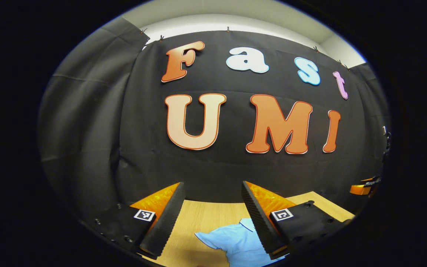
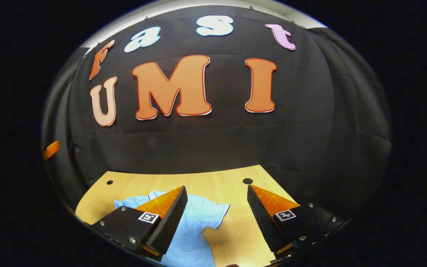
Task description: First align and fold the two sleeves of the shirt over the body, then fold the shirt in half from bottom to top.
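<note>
One shirt (image 2: 195,226) on one table (image 2: 213,181)

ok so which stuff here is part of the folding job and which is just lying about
Part of the job:
- light blue shirt, lying flat, sleeves still spread
- left gripper, jaws open
- right gripper, jaws open

Just there:
- wooden table
- round hole in the table

The shirt (image 2: 195,226) lies on the table (image 2: 232,185), before the wall (image 2: 213,141).
</note>
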`<state>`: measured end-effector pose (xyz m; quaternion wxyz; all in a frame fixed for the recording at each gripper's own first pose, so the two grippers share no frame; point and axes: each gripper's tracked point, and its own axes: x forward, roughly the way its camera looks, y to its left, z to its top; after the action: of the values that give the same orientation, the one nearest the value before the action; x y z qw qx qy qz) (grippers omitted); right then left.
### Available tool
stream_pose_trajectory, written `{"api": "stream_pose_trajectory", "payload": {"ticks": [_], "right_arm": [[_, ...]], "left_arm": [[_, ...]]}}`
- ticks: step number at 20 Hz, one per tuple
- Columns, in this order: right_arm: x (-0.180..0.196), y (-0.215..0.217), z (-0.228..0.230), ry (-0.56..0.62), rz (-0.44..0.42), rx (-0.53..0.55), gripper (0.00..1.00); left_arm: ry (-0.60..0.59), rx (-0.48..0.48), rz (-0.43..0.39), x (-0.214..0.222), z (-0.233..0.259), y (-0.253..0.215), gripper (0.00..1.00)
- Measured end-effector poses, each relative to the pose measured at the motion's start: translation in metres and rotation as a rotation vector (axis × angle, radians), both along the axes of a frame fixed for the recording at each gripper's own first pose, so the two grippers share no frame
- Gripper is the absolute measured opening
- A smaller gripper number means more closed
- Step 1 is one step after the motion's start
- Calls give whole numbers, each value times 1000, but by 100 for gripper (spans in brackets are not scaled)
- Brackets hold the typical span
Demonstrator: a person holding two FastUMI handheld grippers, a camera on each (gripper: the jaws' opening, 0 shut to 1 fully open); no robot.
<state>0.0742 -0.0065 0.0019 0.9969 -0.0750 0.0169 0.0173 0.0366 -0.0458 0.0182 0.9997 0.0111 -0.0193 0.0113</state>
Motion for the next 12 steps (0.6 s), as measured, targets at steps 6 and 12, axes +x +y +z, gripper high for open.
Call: {"api": "stream_pose_trajectory", "payload": {"ticks": [6,12], "right_arm": [[32,10,-16,55,35,5,98],[44,6,-21,66,-10,11,98]], "left_arm": [[15,4,9,23,-8,-15,98],[20,35,-35,57,-5,-16,98]]}}
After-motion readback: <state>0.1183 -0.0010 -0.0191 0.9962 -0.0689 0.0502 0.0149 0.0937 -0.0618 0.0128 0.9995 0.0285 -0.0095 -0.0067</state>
